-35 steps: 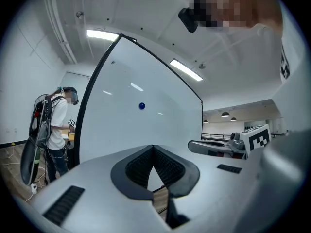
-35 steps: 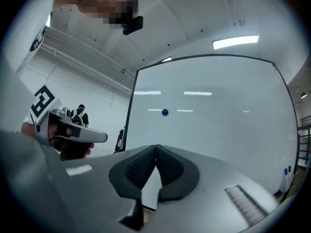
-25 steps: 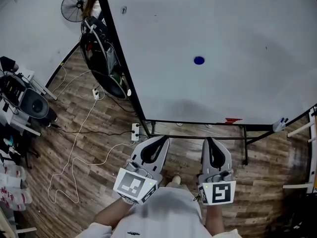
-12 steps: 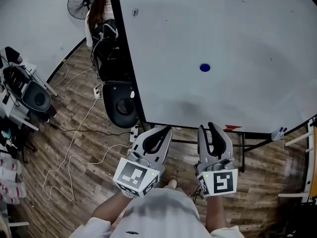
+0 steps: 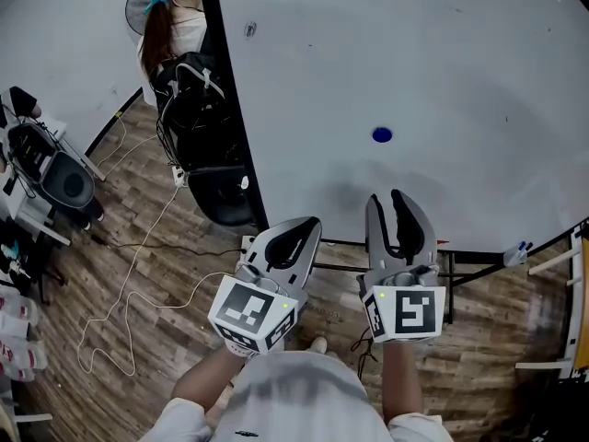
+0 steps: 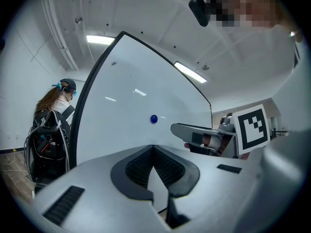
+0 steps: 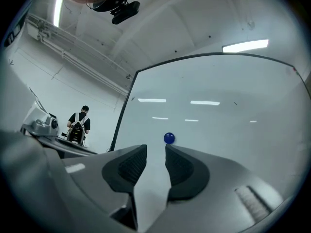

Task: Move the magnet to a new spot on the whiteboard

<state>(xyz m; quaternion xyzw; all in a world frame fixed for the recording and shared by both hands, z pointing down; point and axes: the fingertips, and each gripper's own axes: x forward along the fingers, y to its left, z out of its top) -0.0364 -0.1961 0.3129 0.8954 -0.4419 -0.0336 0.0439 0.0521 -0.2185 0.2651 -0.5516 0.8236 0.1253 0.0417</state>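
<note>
Whiteboard point(image 5: 414, 53) cut off at top and right, fan point(image 5: 136, 7) half behind person point(image 5: 175, 35)

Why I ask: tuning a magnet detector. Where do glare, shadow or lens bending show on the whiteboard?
Head view: a grey shadow lies on the whiteboard below the magnet. Left gripper view: the lens bows the whiteboard's edge; faint light streaks. Right gripper view: ceiling-lamp reflections streak the whiteboard above the magnet, which looks sharp.
</note>
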